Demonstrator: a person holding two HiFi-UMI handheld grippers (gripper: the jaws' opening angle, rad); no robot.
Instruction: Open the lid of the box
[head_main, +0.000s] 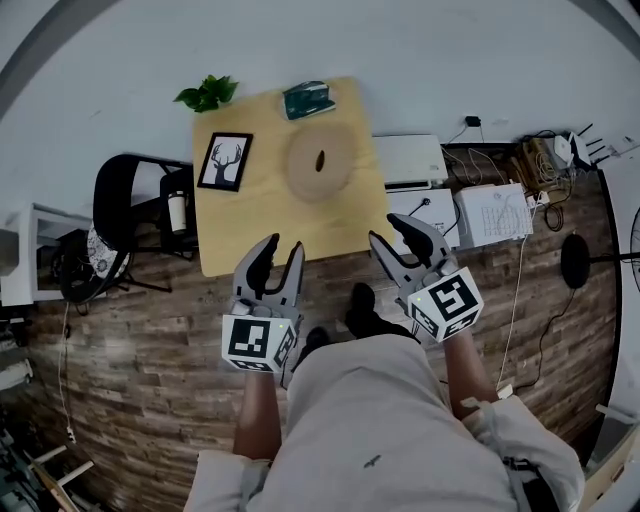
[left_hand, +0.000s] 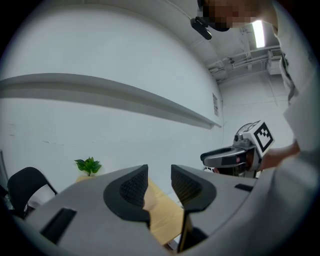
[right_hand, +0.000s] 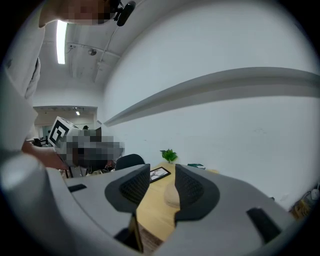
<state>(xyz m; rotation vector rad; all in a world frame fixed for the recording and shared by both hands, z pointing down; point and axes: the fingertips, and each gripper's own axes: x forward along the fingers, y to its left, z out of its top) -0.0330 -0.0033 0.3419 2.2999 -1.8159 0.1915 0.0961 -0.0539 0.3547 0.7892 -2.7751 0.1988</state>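
**A:** Where's the box?

**B:** On the counter (head_main: 232, 238), a square top of pale, smooth wood. The box (head_main: 318, 162) is round, low and matte tan, and sits in the far right part of the top. Its lid (head_main: 336, 150) lies flat and closed on it, with a small dark slot in the middle.

**A:** And the claws?

**B:** Both are by the counter's near edge, well apart from the box. The left claw (head_main: 282, 247) has its jaws apart with nothing between them. In the left gripper view only pale wood shows through the gap. Its pads (left_hand: 134, 187) are black with a fine grid texture and are set in smooth grey shells.

**A:** The right one?

**B:** The right claw (head_main: 393, 232) is the same: jaws spread and empty. In the right gripper view the tan round box shows far off beyond the gap. Each claw carries a white cube (head_main: 257, 342) printed with black square markers.

**A:** What else is on the counter?

**B:** A black-framed picture (head_main: 225, 161) of a deer's head lies flat on the left. A small leafy green plant (head_main: 207, 94) is at the far left corner. A dark green packet (head_main: 307, 99) is at the far edge, beyond the box.

**A:** And around it?

**B:** A black chair (head_main: 125, 200) stands to the left, on a floor (head_main: 130, 350) of rough, mottled brown planks.
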